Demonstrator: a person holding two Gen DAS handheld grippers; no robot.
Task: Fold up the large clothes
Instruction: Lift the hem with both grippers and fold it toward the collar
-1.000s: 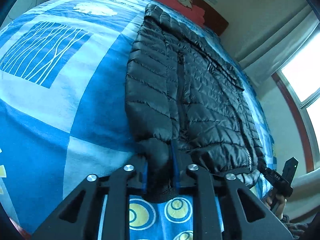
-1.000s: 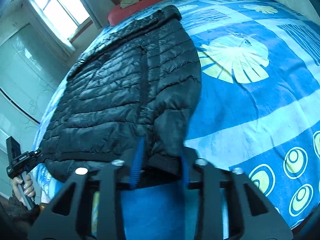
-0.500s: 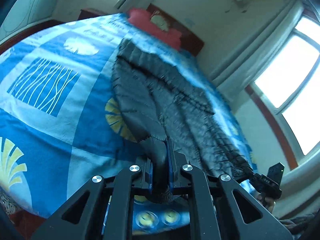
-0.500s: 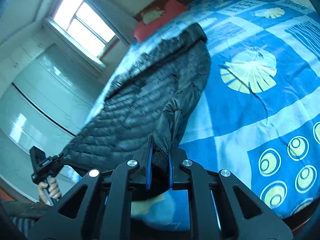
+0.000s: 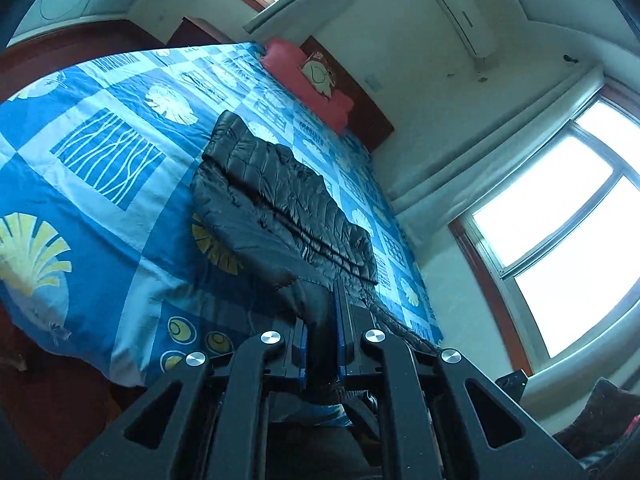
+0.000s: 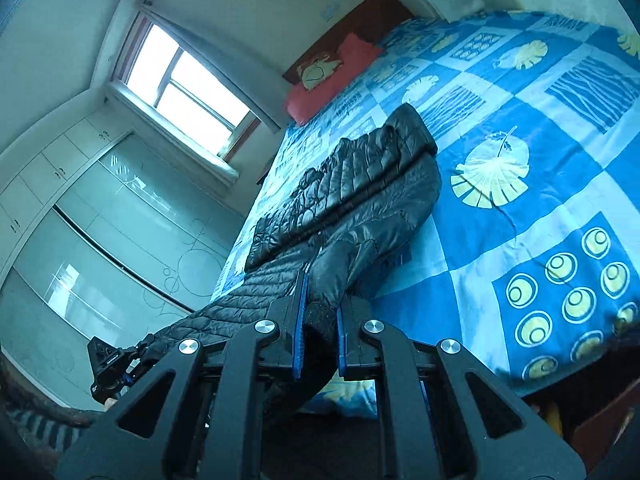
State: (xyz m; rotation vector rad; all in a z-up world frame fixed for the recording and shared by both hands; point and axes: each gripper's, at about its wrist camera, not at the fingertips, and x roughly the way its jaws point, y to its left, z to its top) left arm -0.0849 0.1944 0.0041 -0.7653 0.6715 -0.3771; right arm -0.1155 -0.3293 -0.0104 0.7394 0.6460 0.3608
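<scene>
A black quilted puffer jacket (image 5: 276, 196) lies lengthwise on the bed, its far collar end resting on the bedspread and its near end lifted. My left gripper (image 5: 322, 316) is shut on one near corner of the jacket's hem. My right gripper (image 6: 320, 312) is shut on the other near corner of the jacket (image 6: 360, 184). Both hold the hem raised above the foot of the bed. The left gripper (image 6: 110, 364) also shows at the lower left of the right wrist view, with jacket fabric stretched to it.
The bed has a blue patterned bedspread (image 5: 100, 152) and a red pillow (image 5: 308, 80) against a dark headboard. Windows (image 5: 572, 224) and a wardrobe with glass doors (image 6: 100, 232) line one side. The bed's foot edge (image 5: 132, 364) is just below the grippers.
Both grippers have closed on the jacket's near hem and lifted it up and back from the bed. The jacket's near half now hangs off the bedspread and both cameras look from higher.
</scene>
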